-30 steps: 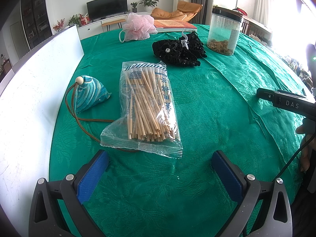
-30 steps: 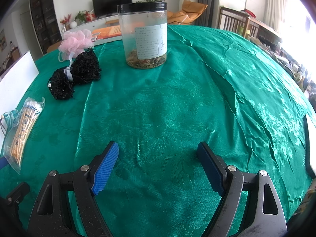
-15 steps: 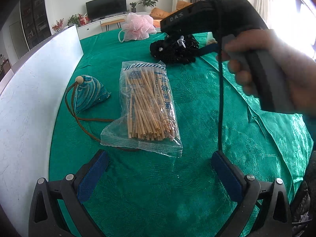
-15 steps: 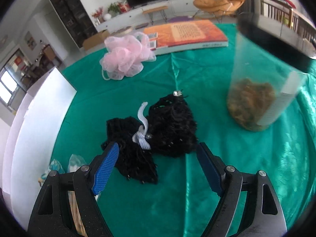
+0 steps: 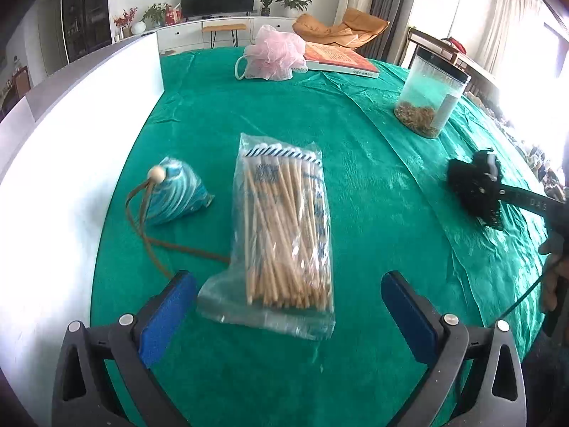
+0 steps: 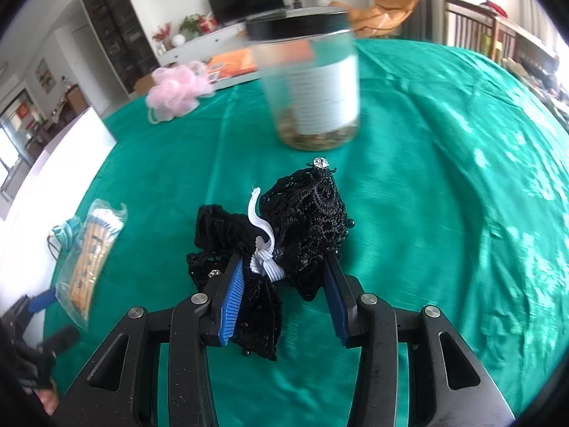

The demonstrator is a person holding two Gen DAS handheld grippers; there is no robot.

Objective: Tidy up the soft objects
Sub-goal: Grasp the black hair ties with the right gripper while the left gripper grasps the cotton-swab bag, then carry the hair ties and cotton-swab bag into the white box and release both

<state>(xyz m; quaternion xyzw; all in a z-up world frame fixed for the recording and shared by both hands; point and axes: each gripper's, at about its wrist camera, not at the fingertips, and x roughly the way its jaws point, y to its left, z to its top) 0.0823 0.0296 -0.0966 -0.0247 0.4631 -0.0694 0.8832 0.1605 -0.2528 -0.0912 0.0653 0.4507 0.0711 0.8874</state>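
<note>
Right wrist view: my right gripper (image 6: 282,284) is clamped on the black lace bundle (image 6: 302,227); left gripper (image 5: 284,306) spread wide. Pink pouf (image 5: 272,57) and blue pouch (image 5: 176,194) remain, I judge.

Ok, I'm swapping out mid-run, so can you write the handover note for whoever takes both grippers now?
Right gripper: shut on the black lace bundle, at the table's right side, near the jar.
Left gripper: open, empty, hovering by the bag of sticks.
Teal pouch lies beside that bag; pink mesh puff sits at the far edge.
Done: bundle gripped. Left: place it, then pouch and puff.
</note>
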